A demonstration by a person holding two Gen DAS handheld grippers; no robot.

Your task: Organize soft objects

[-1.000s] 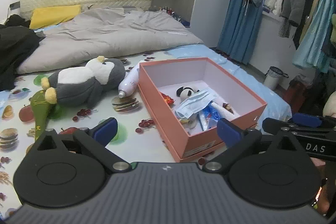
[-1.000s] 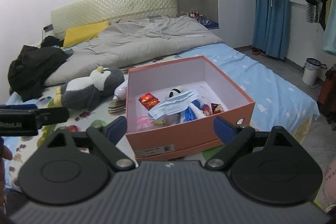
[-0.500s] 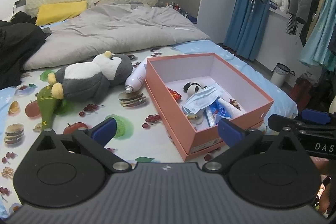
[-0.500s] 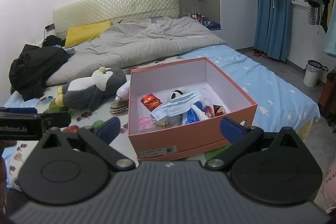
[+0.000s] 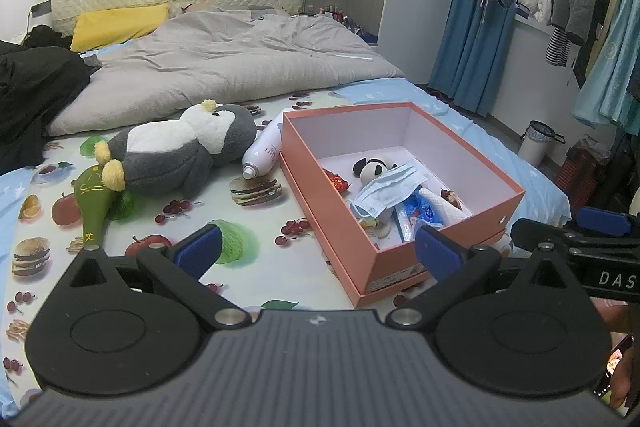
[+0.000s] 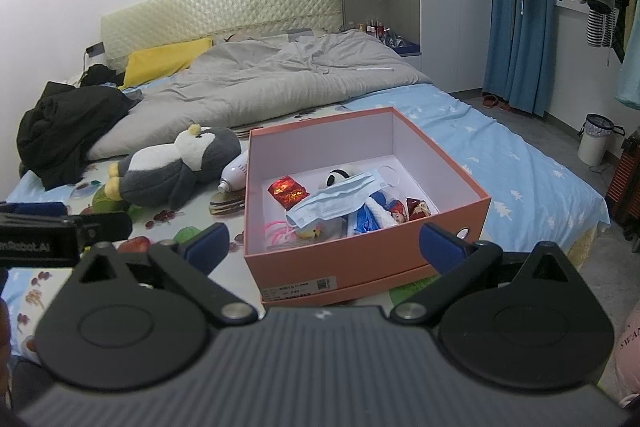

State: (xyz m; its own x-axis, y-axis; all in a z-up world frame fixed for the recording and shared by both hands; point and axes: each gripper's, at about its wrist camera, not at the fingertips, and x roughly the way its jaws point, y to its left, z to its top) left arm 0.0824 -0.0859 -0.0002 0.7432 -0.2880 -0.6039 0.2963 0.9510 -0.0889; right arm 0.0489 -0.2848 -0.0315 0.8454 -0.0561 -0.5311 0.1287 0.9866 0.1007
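An open salmon-pink cardboard box (image 6: 360,259) was recorded on the printed bed sheet (image 5: 160,227). A grey-and-white plush penguin (image 5: 176,151) lay left of the box; a pale-blue face mask (image 6: 336,199) lay inside. The left gripper (image 5: 316,247) and right gripper (image 6: 324,243), before the box, were held wide apart, empty.

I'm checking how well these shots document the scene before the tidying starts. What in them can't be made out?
- Box contents: in both views the face mask covers most of the panda toy and what lies below it.
- Label on the box front: right wrist view, print too small to read.
- Bottles by the headboard: too small in both views.
- Green mallet: its head is partly hidden by the penguin plush.
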